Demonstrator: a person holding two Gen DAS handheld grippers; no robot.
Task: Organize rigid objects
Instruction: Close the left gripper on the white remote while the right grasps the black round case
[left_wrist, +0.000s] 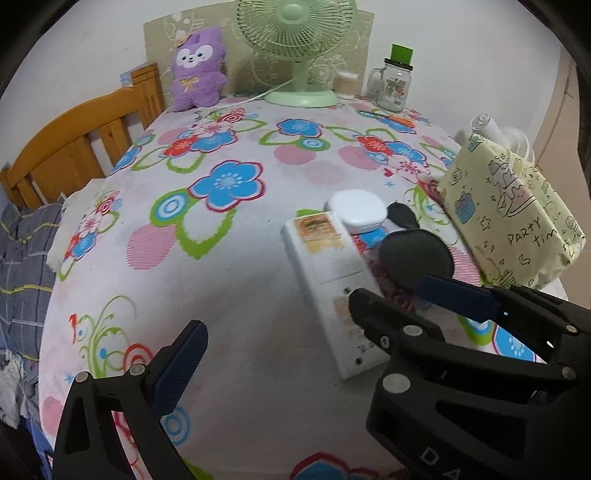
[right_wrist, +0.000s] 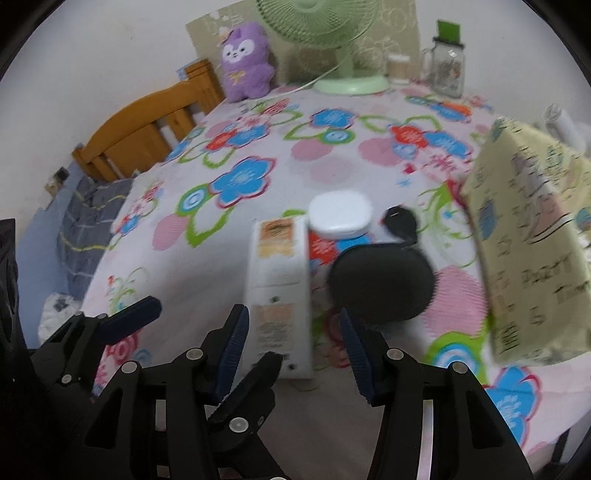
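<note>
A long white box (left_wrist: 325, 273) (right_wrist: 277, 273) with tan labels lies on the floral tablecloth (left_wrist: 229, 258). Past its far end sit a white rounded case (left_wrist: 356, 212) (right_wrist: 340, 212) and a black round pouch (left_wrist: 413, 258) (right_wrist: 380, 280). My right gripper (right_wrist: 291, 314) is open, straddling the box's near end; its pads do not press the box. My left gripper (left_wrist: 280, 321) stands wide open just to the left. One of its fingers (right_wrist: 264, 369) reaches in between the right gripper's jaws. In the left wrist view, a blue right-gripper pad (left_wrist: 458, 301) shows beside the pouch.
A yellow wrapped parcel (left_wrist: 513, 214) (right_wrist: 532, 258) stands tilted at the right. At the back are a green fan (left_wrist: 299, 55), a purple plush (left_wrist: 197, 70) and a glass jar mug (left_wrist: 393, 86). A wooden bed frame (left_wrist: 74, 147) borders the left.
</note>
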